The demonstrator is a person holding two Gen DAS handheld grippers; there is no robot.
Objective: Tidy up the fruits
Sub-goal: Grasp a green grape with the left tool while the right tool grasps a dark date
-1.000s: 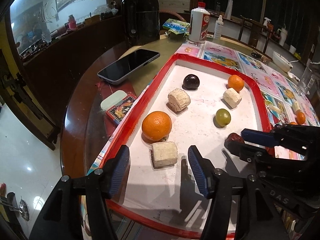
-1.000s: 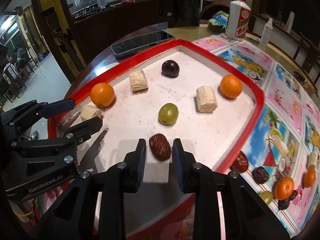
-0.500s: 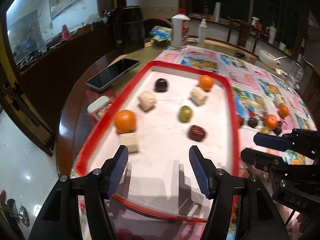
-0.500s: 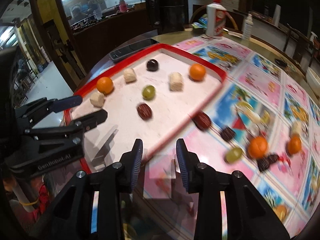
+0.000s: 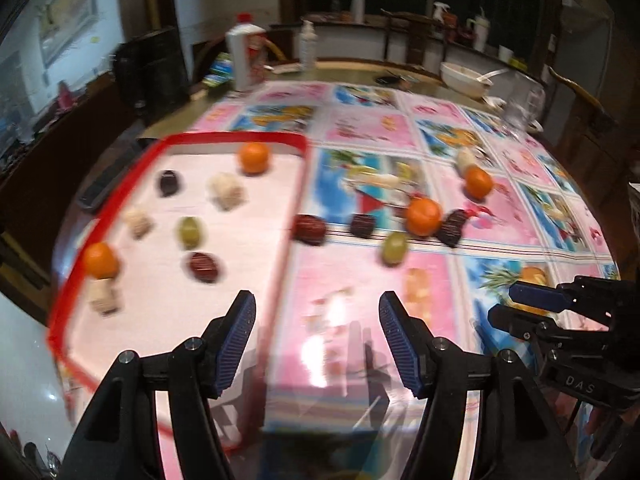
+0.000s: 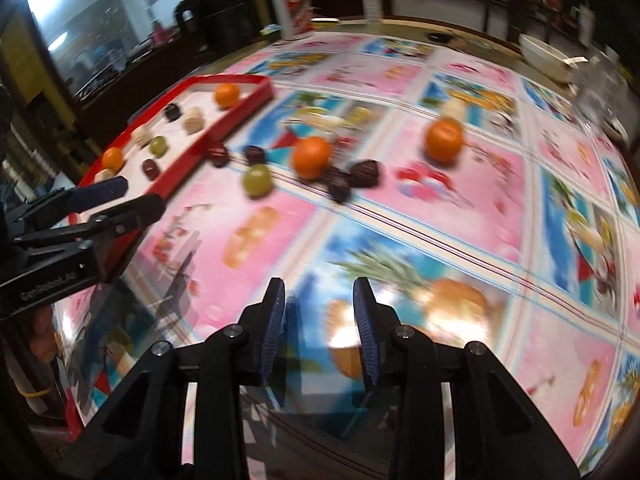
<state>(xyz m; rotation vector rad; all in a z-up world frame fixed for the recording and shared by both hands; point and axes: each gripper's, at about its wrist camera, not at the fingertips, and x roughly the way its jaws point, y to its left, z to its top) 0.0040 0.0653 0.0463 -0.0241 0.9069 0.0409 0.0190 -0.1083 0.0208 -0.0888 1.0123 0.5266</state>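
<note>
- L gripper [image 5: 318, 334]: jaws wide apart, nothing held, above tablecloth [image 5: 360, 280] beside tray's right rim.
- R gripper [image 6: 320, 330]: jaws partly apart, empty, over cloth.
- Red tray [image 5: 298, 184]: 2 oranges, green grape, dark fruits, pale pieces inside.
- Loose on cloth: orange [image 6: 311, 158], orange #2 [image 6: 444, 140], grape [image 6: 257, 179], dark dates [image 6: 352, 178]. Frames blurred.

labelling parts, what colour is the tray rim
Red, around a white floor; the tray rim shows best in the left wrist view.
</note>
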